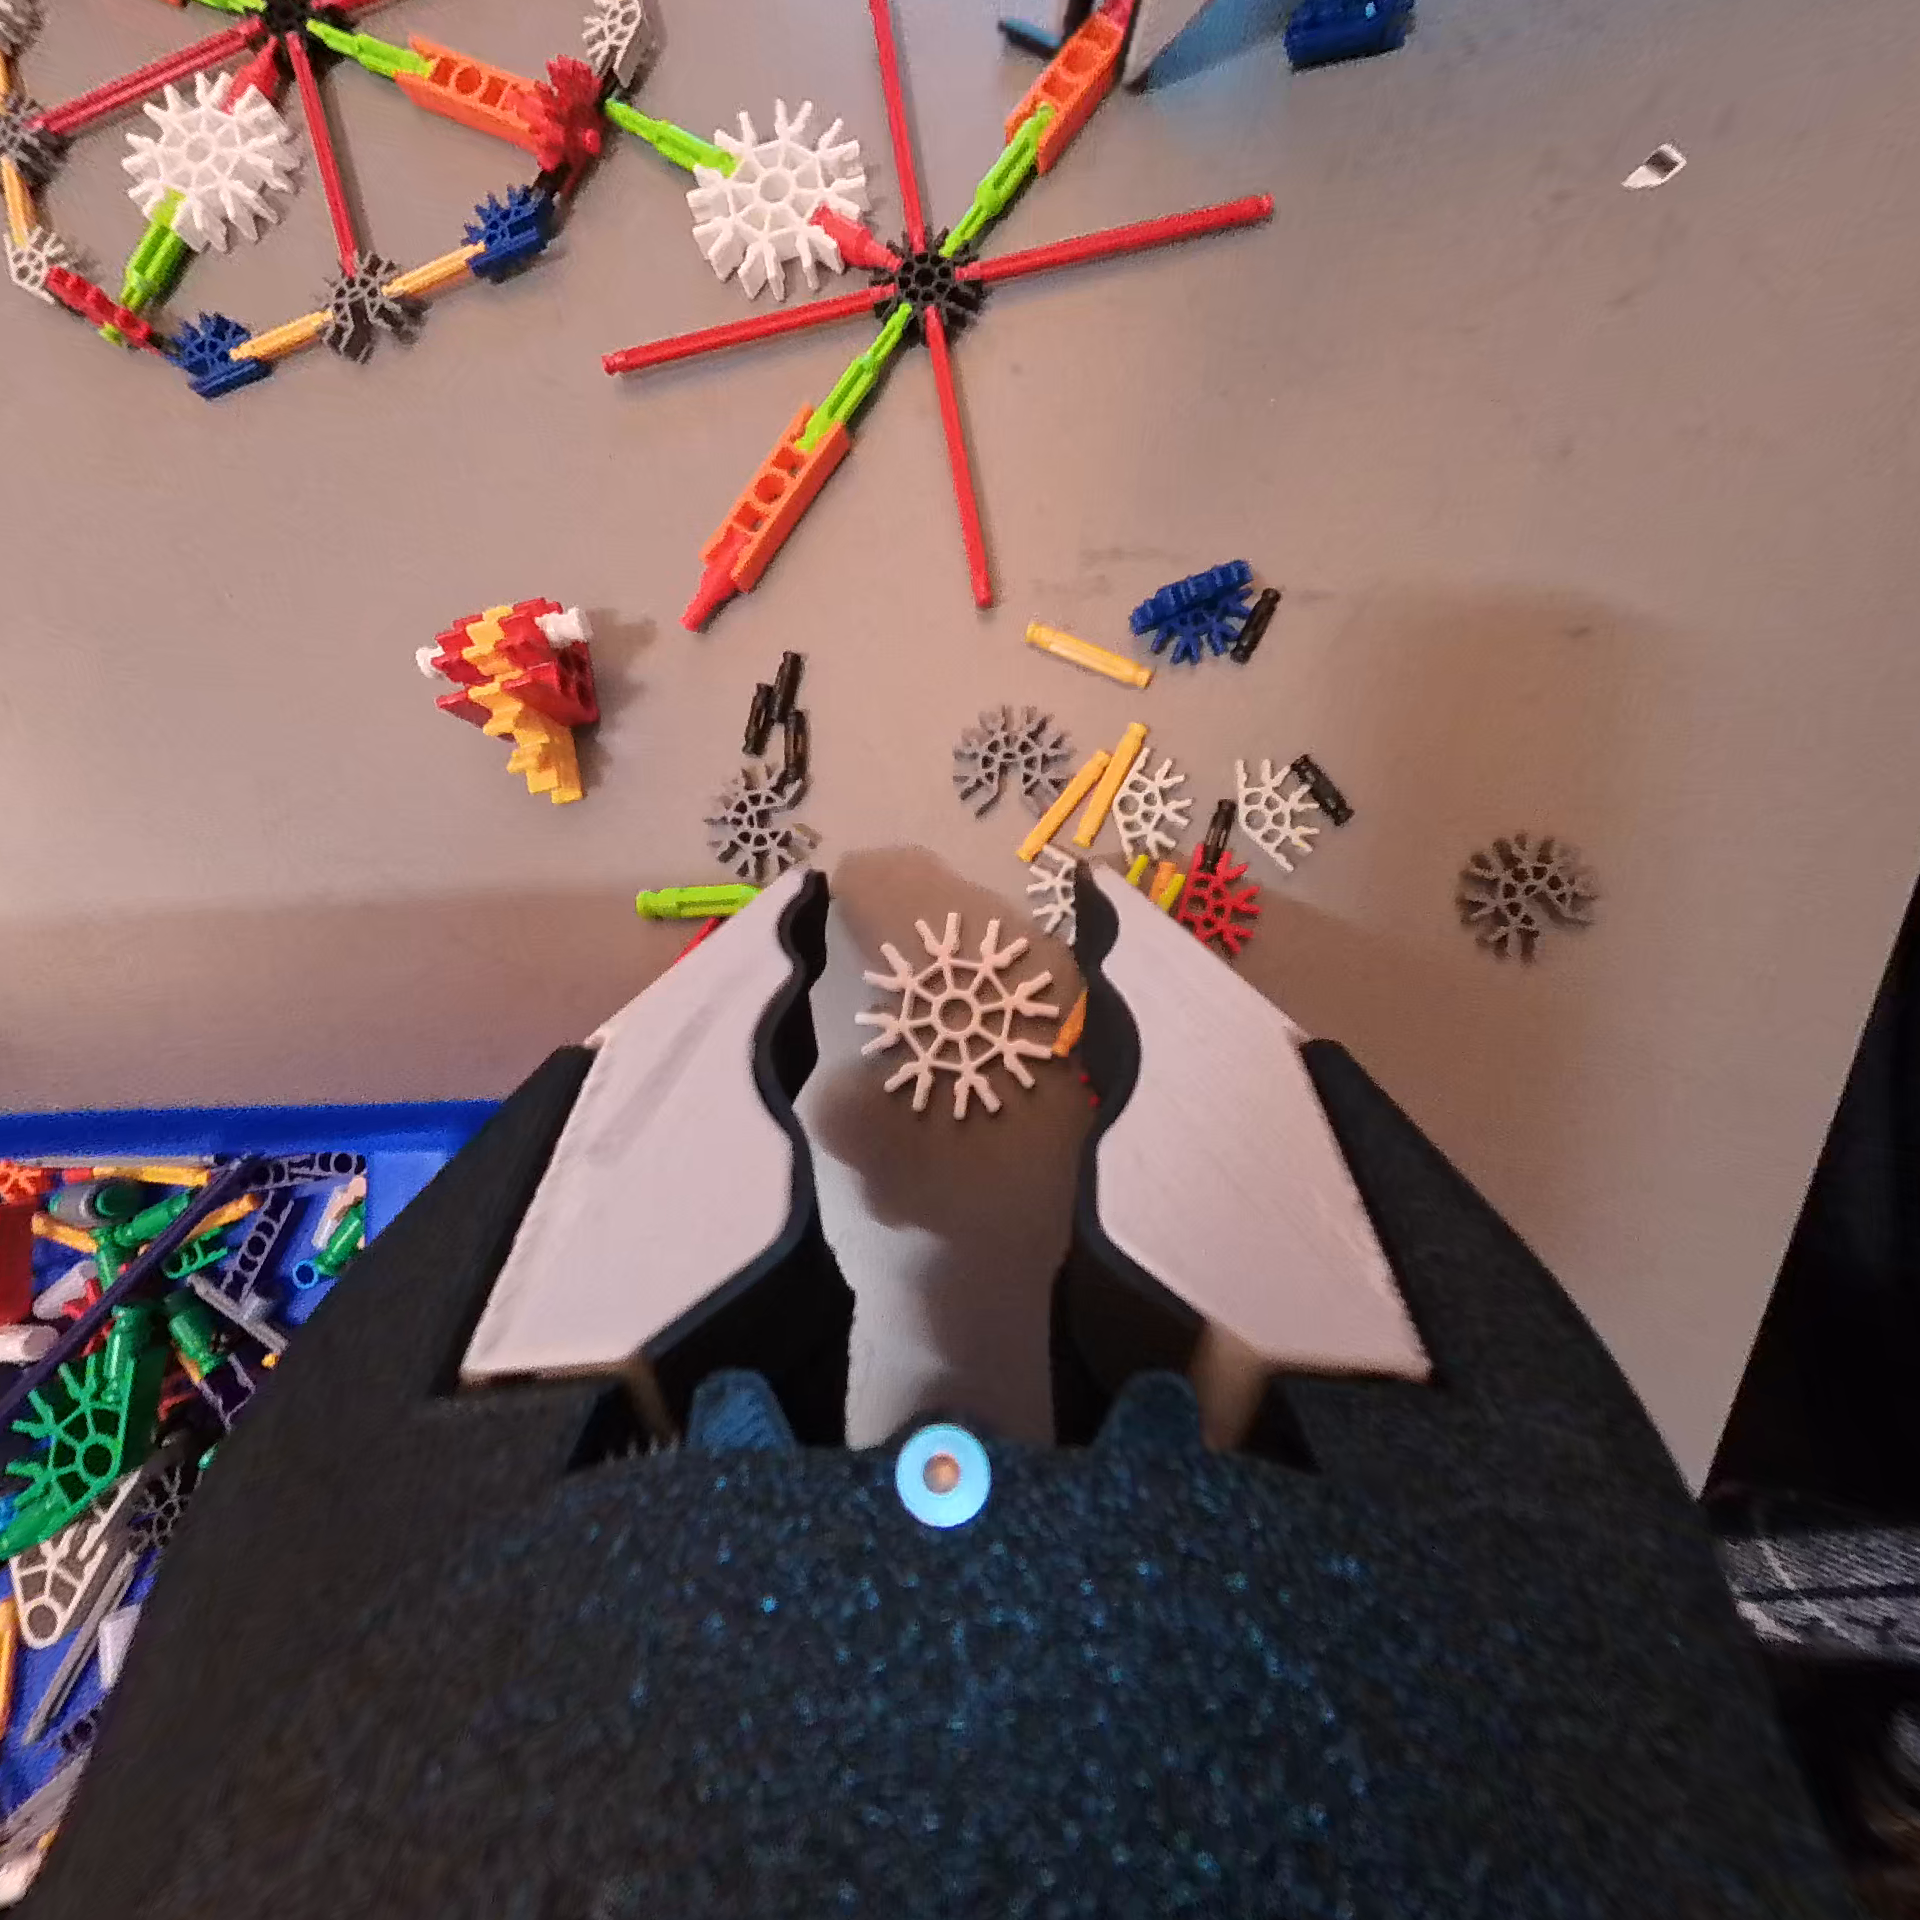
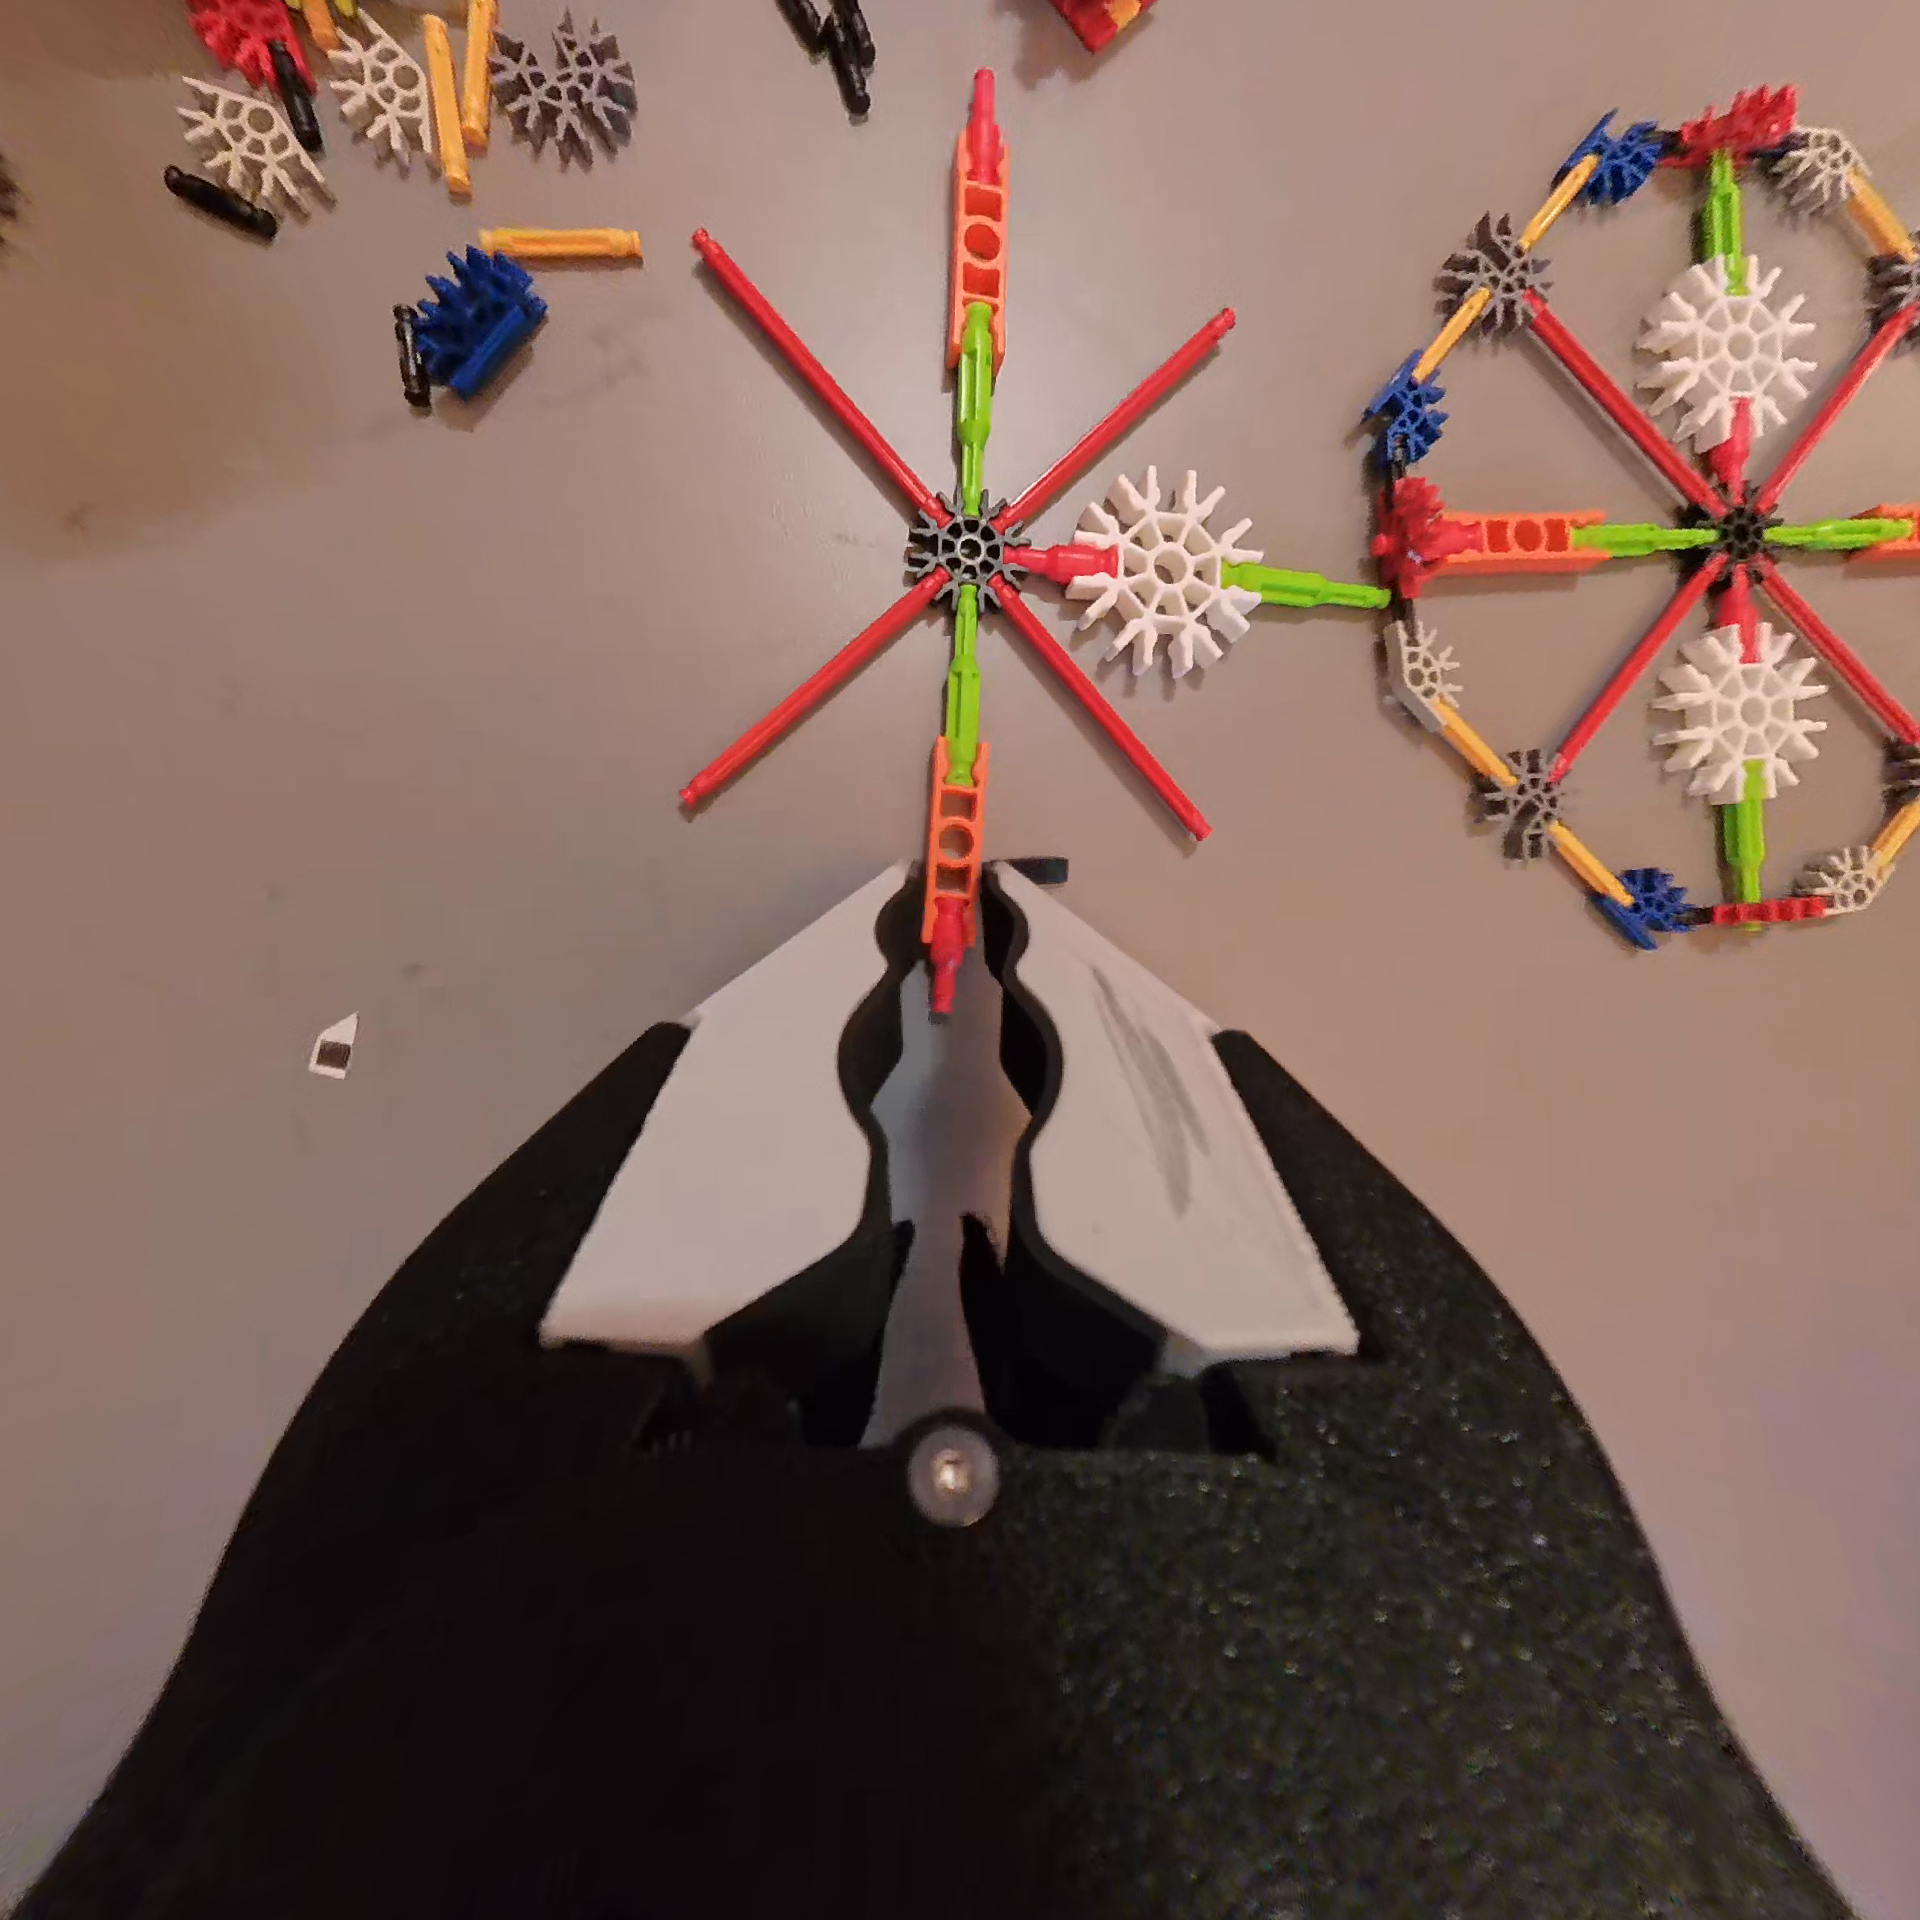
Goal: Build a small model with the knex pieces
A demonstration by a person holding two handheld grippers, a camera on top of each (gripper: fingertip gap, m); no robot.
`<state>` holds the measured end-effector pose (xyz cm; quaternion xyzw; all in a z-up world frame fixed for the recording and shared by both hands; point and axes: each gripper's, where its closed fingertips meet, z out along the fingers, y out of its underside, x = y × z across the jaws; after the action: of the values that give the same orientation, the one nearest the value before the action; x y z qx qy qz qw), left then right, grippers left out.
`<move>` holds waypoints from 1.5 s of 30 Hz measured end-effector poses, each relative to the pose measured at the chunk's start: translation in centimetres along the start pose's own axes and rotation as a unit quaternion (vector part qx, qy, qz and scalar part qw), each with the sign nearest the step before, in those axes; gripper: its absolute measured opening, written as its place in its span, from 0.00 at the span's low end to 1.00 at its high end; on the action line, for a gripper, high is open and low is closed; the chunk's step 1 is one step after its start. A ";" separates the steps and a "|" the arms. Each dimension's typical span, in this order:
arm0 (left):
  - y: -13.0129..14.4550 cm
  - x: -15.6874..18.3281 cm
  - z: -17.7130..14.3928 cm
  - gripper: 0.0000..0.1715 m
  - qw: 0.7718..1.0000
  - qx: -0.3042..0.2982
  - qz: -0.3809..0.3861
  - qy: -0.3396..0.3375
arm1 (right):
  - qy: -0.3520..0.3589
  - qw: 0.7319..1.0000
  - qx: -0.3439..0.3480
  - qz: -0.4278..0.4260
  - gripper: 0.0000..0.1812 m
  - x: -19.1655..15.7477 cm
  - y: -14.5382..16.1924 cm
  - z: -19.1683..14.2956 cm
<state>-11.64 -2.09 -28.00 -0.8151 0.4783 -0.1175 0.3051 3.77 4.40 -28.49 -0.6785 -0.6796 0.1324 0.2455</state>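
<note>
In the left wrist view my left gripper (image 1: 951,883) is open and hovers over a flat white snowflake connector (image 1: 956,1023) that lies on the grey table between the fingers, touching neither. In the right wrist view my right gripper (image 2: 953,875) is shut on the near orange block (image 2: 954,847) of a spoke assembly. That assembly has a black hub (image 2: 966,549) with several red rods, green rods, a second orange block (image 2: 979,244) and a thick white snowflake (image 2: 1162,569). The hub also shows in the left wrist view (image 1: 925,278).
A finished wheel of rods and connectors (image 2: 1735,535) joins the assembly on the right. Loose yellow rods, white, grey, red and blue connectors (image 1: 1143,810) lie beyond my left gripper. There is also a red-and-yellow stack (image 1: 520,686) and a blue bin (image 1: 239,1127) of parts at the lower left. Left tips to right tips: about 15 cm. The right gripper is farther from the red-and-yellow stack (image 1: 520,686), some 15 cm, than the left, some 6 cm.
</note>
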 end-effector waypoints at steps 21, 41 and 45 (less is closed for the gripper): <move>0.3 0.1 -0.2 0.26 1.000 0.004 -0.013 0.007 | -0.012 1.000 0.000 -0.003 0.05 -1.0 0.7 -0.6; 0.4 0.1 -0.2 0.26 1.000 0.010 -0.019 0.008 | 0.005 1.000 0.002 0.016 0.11 -0.4 1.5 -1.1; 0.4 0.1 -0.1 0.26 1.000 0.013 -0.021 0.009 | 0.004 1.000 0.003 0.019 0.11 -0.5 1.5 -1.1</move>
<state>-11.91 -2.36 -28.12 -0.8201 0.4620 -0.1371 0.3087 5.60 3.84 -28.43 -0.6912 -0.6651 0.1367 0.2474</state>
